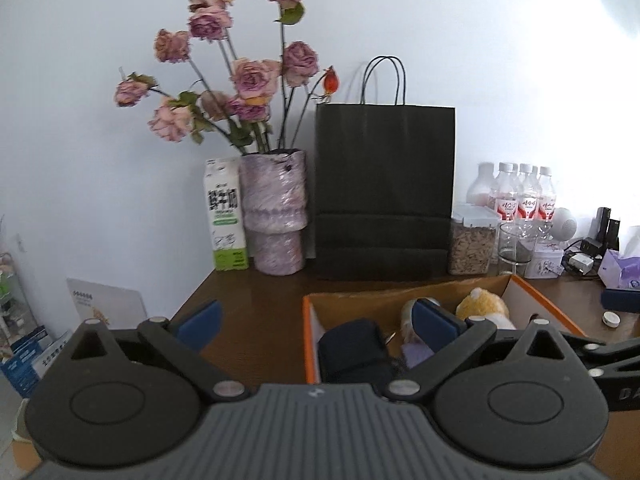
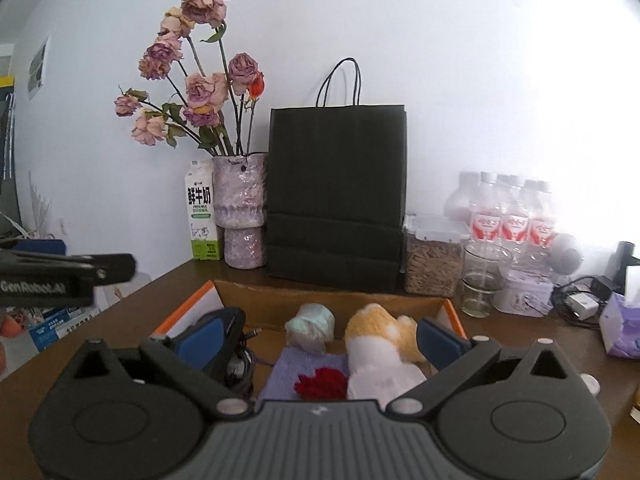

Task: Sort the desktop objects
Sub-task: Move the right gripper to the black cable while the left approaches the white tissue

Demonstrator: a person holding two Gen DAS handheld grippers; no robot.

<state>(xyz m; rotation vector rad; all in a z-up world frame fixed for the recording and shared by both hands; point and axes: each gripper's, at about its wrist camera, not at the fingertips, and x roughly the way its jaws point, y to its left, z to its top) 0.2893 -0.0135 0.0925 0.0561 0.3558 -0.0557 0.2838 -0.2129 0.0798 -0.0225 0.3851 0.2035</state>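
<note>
Both my claws, left gripper [image 1: 318, 320] and right gripper [image 2: 318, 338], spread apart, empty, over the box [image 2: 236, 290]. Plush [image 2: 380, 344], pouch [image 1: 354, 350], cloth already inside. Small white cap [image 1: 611, 319] on desk, prob. left to sort.

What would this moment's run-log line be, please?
left gripper: open, empty | right gripper: open, empty, above box | plush toy: in box

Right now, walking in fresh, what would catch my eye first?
Probably the dried pink roses, rising from a mottled purple vase against the back wall, with a tall black paper bag standing just right of it. Nearer, an orange-edged cardboard box on the brown desk holds a yellow-and-white plush toy.
</note>
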